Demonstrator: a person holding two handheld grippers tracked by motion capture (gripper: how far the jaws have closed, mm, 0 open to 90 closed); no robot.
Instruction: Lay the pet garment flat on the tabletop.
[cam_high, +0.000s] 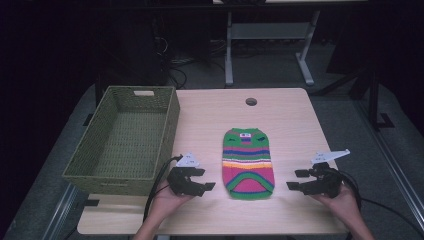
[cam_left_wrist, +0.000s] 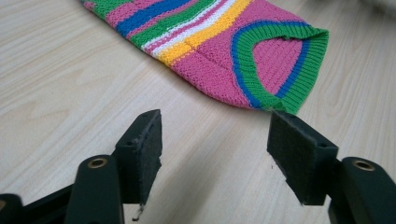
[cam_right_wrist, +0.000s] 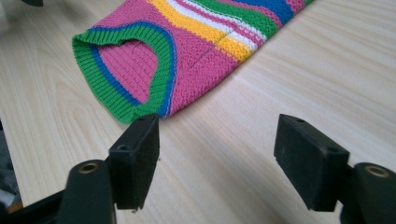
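A small knitted striped sweater, pink with green, blue, yellow and white bands, lies flat in the middle of the wooden table. Its green-edged opening faces the near edge. My left gripper is held just left of the sweater's near corner, jaws open and empty. In the left gripper view the sweater lies beyond the left gripper, apart from the pads. My right gripper is just right of the sweater, open and empty. The right gripper view has the sweater ahead of the right gripper.
A green woven basket stands empty on the table's left side, close behind my left hand. A round cable hole sits near the far edge. Beyond the table are a dark floor, cables and a table frame.
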